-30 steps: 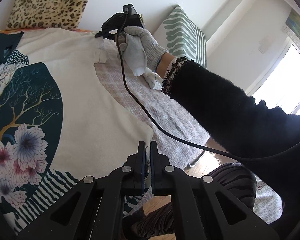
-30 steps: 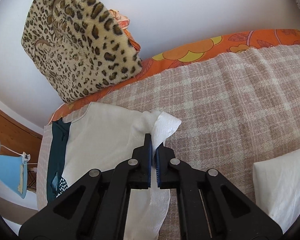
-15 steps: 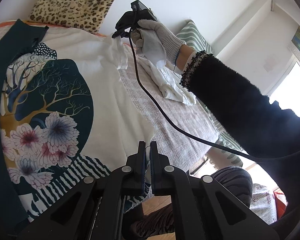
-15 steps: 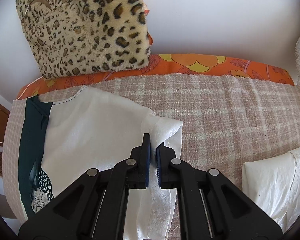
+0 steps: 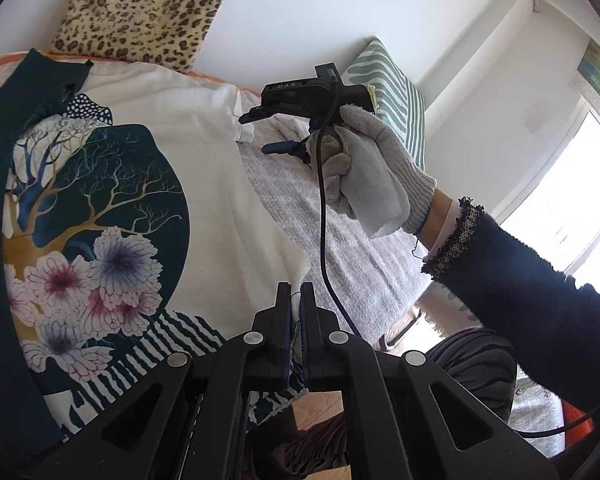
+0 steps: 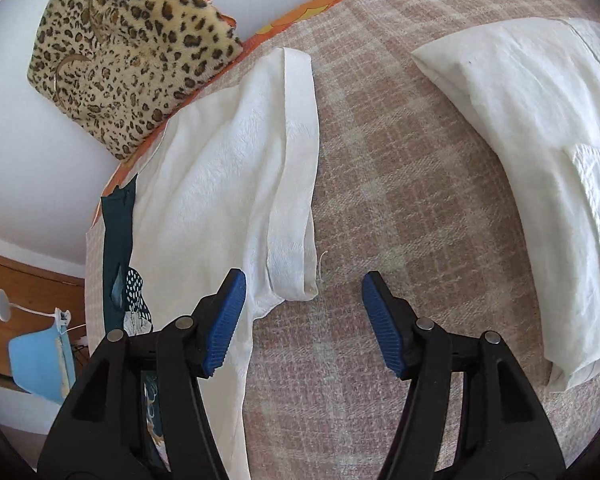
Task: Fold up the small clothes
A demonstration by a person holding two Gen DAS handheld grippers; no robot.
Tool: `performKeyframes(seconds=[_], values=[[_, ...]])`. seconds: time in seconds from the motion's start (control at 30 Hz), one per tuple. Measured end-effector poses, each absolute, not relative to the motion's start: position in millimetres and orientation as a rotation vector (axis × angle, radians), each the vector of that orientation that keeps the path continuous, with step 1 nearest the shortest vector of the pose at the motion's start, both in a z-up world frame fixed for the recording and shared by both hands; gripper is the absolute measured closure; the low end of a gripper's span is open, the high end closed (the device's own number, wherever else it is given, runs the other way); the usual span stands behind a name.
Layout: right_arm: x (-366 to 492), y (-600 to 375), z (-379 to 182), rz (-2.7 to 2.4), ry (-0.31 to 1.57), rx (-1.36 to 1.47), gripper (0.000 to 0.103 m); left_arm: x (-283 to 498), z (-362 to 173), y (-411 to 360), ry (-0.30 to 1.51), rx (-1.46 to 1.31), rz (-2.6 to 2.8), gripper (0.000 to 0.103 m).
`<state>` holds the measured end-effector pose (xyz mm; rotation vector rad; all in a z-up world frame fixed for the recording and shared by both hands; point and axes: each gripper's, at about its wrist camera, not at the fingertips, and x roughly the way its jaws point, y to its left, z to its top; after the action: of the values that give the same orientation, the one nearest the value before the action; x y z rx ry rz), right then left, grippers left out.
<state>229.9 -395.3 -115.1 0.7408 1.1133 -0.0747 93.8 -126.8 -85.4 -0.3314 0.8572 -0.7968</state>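
Both wrist views look down closely, sharing the shirt [image 5: 204, 184]

This is a home, likely a bedroom or living room. A pink checked blanket [image 6: 400, 200] covers a bed or couch set against a plain white wall, with a leopard-print cushion [image 6: 128, 52] and a green striped cushion [image 5: 396, 96] propped at the back. Daylight pours through a large window [image 5: 572, 208], and a wooden floor [image 5: 320, 404] shows below.

Bright daylight, blown-out window [image 5: 572, 200], fisheye-warped dark corners, sharp focus
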Motion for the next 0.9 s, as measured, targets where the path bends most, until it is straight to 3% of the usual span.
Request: performKeyframes(seconds=[0.03, 0.07, 0.1, 0.13, 0.17, 0.4, 0.9], values=[[230.0, -395.6, -118.4, -0.048, 1.107, 0.799, 0.039, 93.8, -84.6, -128.4, 0.856, -0.326, -0.797, 0.101], [231.3, -395.0, -122.6, -0.026, 1.101, 0.857, 0.046, 93.7, -83.8, -130.8, 0.856, -0.322, -0.8, 0.101], [232.6, -393.2, -126.0, -0.009, 1.093, 0.892, 0.057, 93.1, -83.4, -132.6, 0.854, -0.319, -0.802, 0.101], [235.9, -390.3, -128.8, -0.014, 1.104, 0.891, 0.088, 92.7, -82.8, -134.4, 0.854, -0.318, -0.804, 0.101], [237.8, -388.0, -129.5, -0.05, 1.113, 0.865, 0.095, 91.5, -83.0, -135.7, 0.856, -0.32, -0.807, 0.101], [242.3, -364.6, -68.5, -0.159, 1.002, 0.565, 0.097, 88.9, -85.8, -138.4, 0.87, -0.341, -0.818, 0.101], [287.5, -278.5, -21.5, -0.15, 1.007, 0.248, 0.101, 78.6, -80.7, -95.0, 0.848, -0.485, -0.78, 0.101]])
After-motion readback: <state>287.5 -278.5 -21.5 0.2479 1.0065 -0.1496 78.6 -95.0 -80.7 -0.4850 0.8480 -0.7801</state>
